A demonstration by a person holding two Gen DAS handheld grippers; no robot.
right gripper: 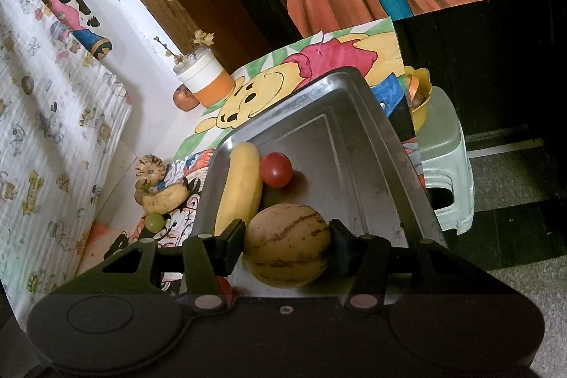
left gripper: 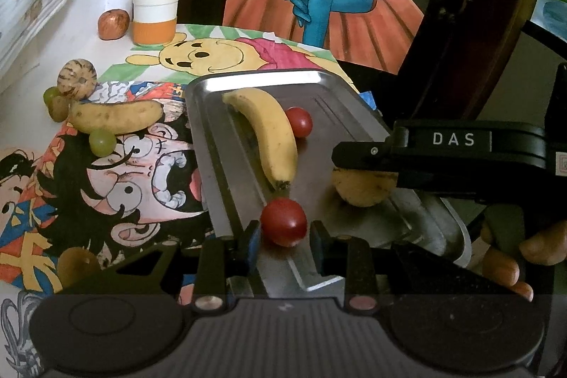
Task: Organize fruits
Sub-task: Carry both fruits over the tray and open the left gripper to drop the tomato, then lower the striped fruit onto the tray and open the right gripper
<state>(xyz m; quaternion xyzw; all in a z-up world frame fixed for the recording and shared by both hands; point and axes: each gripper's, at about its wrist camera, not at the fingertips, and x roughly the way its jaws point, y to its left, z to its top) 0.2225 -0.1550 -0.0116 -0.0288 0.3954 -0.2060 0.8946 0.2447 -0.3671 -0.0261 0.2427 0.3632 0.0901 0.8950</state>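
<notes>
We find the tray's [right gripper: 354,144] far right floor bare; a banana [right gripper: 241,183] and tomato [right gripper: 276,169] block its left side.

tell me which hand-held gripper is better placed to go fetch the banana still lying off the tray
Left. The loose banana lies on the drawings to the tray's left, the side the left hand-held gripper works from, holding only a small tomato. The right hand-held gripper is across the tray, holding a striped melon.
</notes>
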